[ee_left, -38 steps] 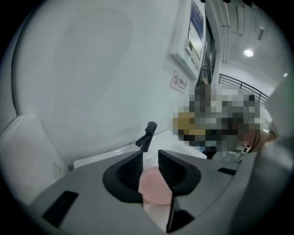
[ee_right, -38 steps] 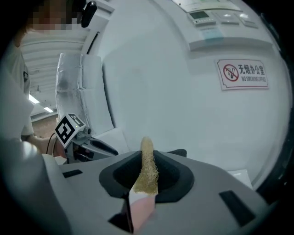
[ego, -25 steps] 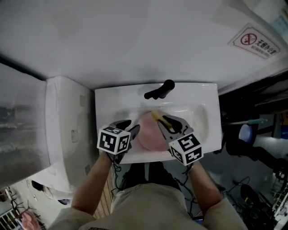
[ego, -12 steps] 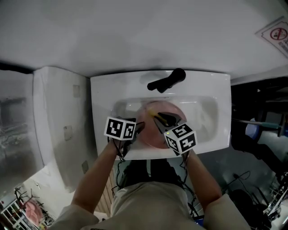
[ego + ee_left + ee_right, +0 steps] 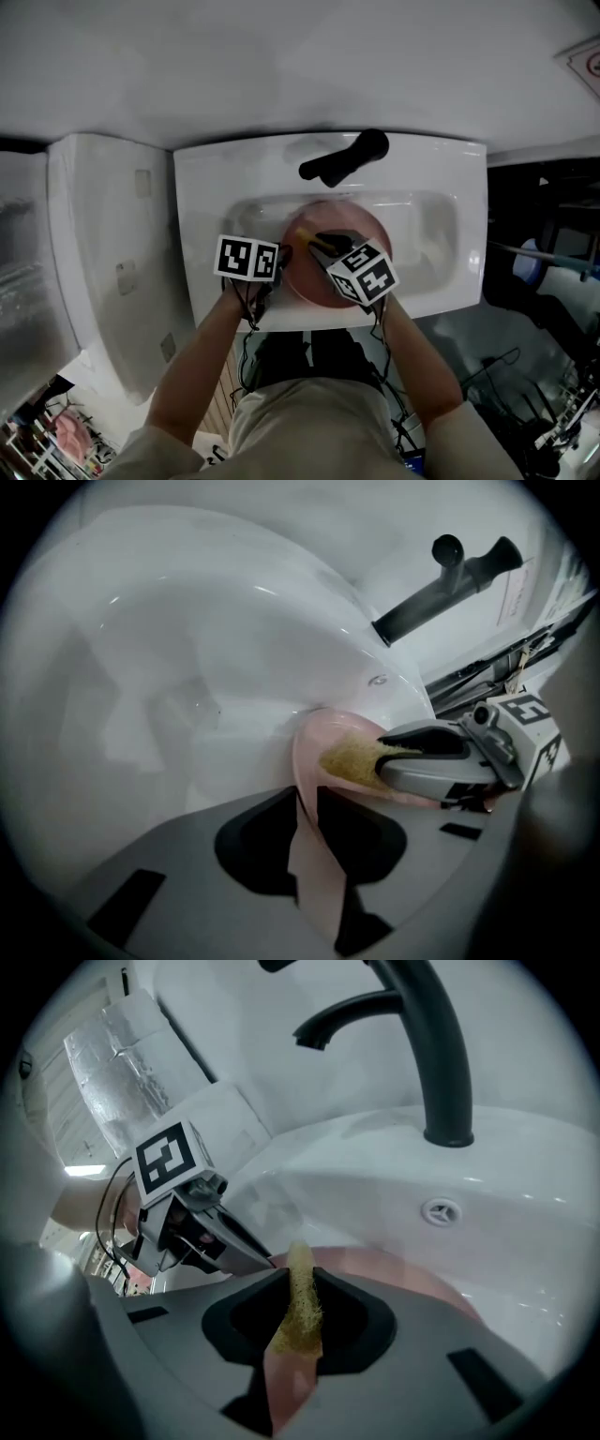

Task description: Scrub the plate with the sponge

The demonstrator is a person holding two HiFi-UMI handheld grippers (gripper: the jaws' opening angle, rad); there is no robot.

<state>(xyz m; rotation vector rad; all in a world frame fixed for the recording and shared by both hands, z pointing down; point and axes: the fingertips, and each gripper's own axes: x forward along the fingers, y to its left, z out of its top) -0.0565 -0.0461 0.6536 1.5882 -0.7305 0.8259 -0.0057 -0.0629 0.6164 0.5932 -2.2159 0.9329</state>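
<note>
"Where's the plate [image 5: 339, 220]?"

"Down in the white sink [image 5: 441, 187], tilted. Stiff, probably wet-slick and breakable, so the rim is the place to hold: the left gripper [image 5: 309, 808] has just been closing its jaws and pinches it there."

"The sponge [image 5: 300, 1307]?"

"Soft, light. The right gripper [image 5: 300, 1283] has its jaws clamped on it, right by the plate's face."

The left gripper [image 5: 309, 803] has just been closing its jaws, which pinch the pink plate [image 5: 312, 747] by its rim in the white sink [image 5: 187, 667]. The right gripper [image 5: 398, 754] holds a yellow sponge [image 5: 352, 759] against the plate. A black tap [image 5: 441, 583] stands beyond.
</note>
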